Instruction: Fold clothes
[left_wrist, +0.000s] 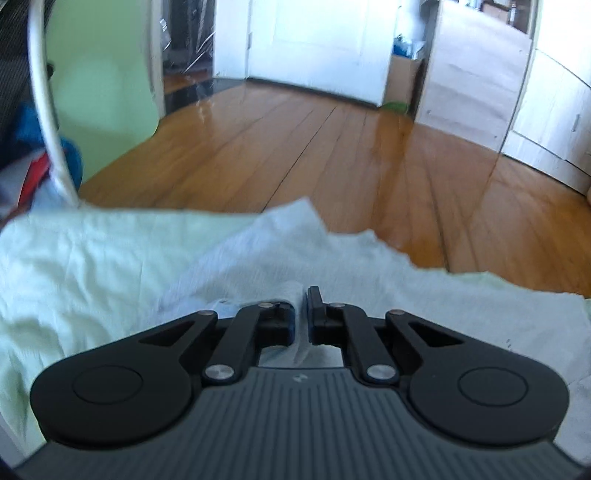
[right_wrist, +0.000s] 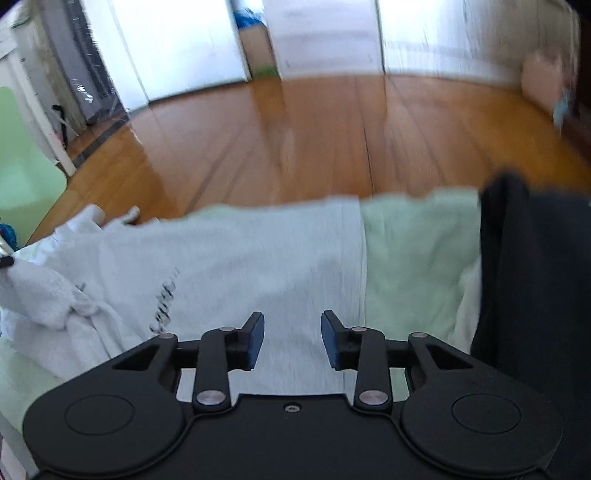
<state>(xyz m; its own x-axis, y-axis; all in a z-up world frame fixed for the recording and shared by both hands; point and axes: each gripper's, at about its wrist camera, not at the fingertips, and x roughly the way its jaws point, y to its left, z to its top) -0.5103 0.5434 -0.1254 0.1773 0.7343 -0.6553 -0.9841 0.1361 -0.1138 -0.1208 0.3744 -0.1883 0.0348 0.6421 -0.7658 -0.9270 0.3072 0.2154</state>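
Wooden floor (left_wrist: 295, 147) beyond; left gripper (left_wrist: 302, 314) pinches the white garment (right_wrist: 258, 258) at lower centre, right gripper (right_wrist: 291, 339) gapes released above it: keep the pinched edge taut while folding.

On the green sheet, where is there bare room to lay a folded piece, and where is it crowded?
One bare strip of green sheet lies between the white T-shirt and the dark garment. In the left wrist view, more bare sheet lies left of the shirt, near a clothes heap. The crumpled shirt end is crowded.
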